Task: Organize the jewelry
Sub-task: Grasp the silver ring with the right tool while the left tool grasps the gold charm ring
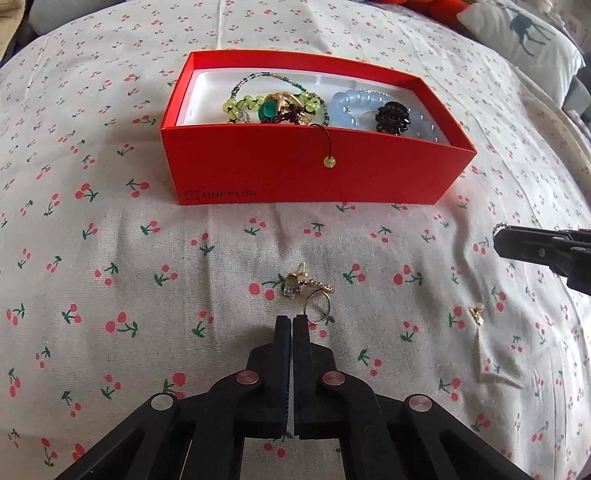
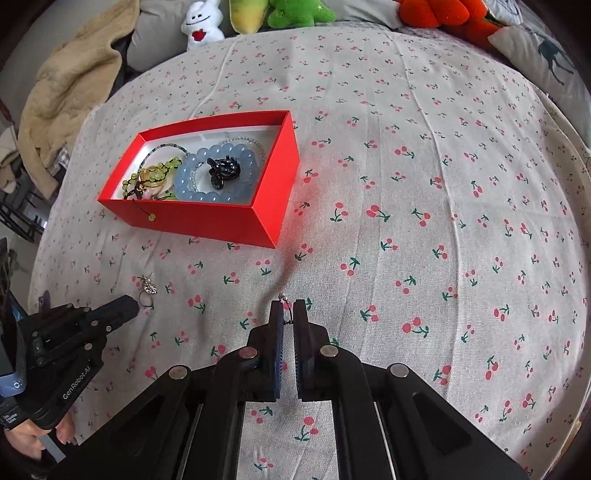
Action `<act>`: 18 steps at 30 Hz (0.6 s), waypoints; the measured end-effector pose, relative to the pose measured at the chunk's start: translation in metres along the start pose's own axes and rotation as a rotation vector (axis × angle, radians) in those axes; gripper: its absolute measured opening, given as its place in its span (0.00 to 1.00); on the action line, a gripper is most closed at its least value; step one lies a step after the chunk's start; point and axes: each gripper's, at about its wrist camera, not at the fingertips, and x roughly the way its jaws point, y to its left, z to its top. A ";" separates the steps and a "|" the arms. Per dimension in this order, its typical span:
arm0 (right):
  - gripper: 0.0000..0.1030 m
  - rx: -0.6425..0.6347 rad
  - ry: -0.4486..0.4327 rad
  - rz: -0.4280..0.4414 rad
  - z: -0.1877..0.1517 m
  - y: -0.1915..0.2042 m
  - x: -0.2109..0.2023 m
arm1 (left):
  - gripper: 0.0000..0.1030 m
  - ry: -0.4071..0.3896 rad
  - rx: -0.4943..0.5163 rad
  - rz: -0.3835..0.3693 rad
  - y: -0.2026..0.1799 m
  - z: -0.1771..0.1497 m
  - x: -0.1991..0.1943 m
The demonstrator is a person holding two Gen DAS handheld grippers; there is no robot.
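A red box (image 1: pixel 303 166) (image 2: pixel 207 218) on the cherry-print bedspread holds green beads (image 1: pixel 240 105), a blue bead bracelet (image 1: pixel 354 109) (image 2: pixel 218 171) and a black hair claw (image 1: pixel 393 118) (image 2: pixel 222 171). One green bead hangs on a cord over its front wall (image 1: pixel 328 161). A gold ring (image 1: pixel 317 310) and a jewelled earring (image 1: pixel 303 284) lie just ahead of my left gripper (image 1: pixel 291 319), which is shut and empty. My right gripper (image 2: pixel 290 306) is shut on a thin ball chain (image 2: pixel 286 314), held above the bed right of the box. A small gold earring (image 1: pixel 477 314) lies at the right.
Plush toys (image 2: pixel 201 22) and pillows (image 2: pixel 546 55) line the far edge of the bed. A beige blanket (image 2: pixel 70 85) is heaped at the far left. The right gripper also shows at the right edge of the left wrist view (image 1: pixel 496 238).
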 end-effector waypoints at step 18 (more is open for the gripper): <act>0.05 0.001 0.011 0.006 -0.004 0.006 0.003 | 0.00 -0.016 0.048 0.042 -0.021 0.007 0.016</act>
